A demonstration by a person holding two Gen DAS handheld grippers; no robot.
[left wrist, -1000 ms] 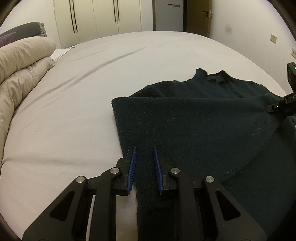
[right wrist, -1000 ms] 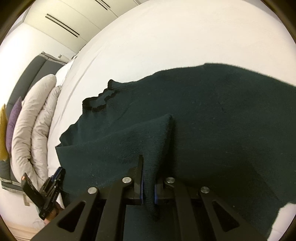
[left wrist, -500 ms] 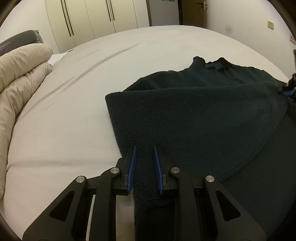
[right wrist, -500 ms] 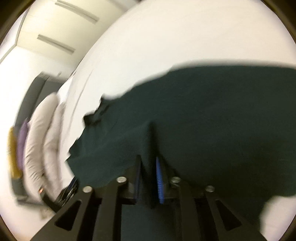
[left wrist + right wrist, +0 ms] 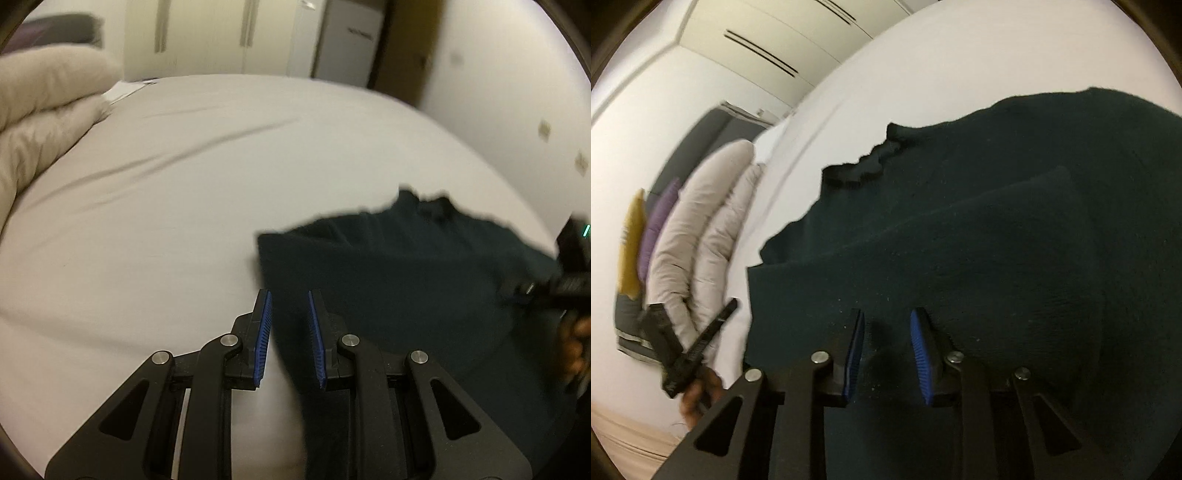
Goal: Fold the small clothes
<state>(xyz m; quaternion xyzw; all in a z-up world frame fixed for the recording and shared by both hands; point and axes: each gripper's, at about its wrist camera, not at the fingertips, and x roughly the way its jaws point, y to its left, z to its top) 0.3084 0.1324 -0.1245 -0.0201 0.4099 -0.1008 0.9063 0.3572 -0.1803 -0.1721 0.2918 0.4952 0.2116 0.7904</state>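
Well, fuzzy dk knit sweater (image 5: 1015, 258), folded flap.

No text, label, brand or number can be read in either view. A dark mark on the white cabinet (image 5: 349, 40) at the upper middle of the left wrist view may be lettering, but it is too blurred to make out.

The left gripper (image 5: 289, 339) hangs with jaws apart over the dark green sweater's (image 5: 399, 295) left edge. The sweater lies on the white bed sheet (image 5: 184, 192).
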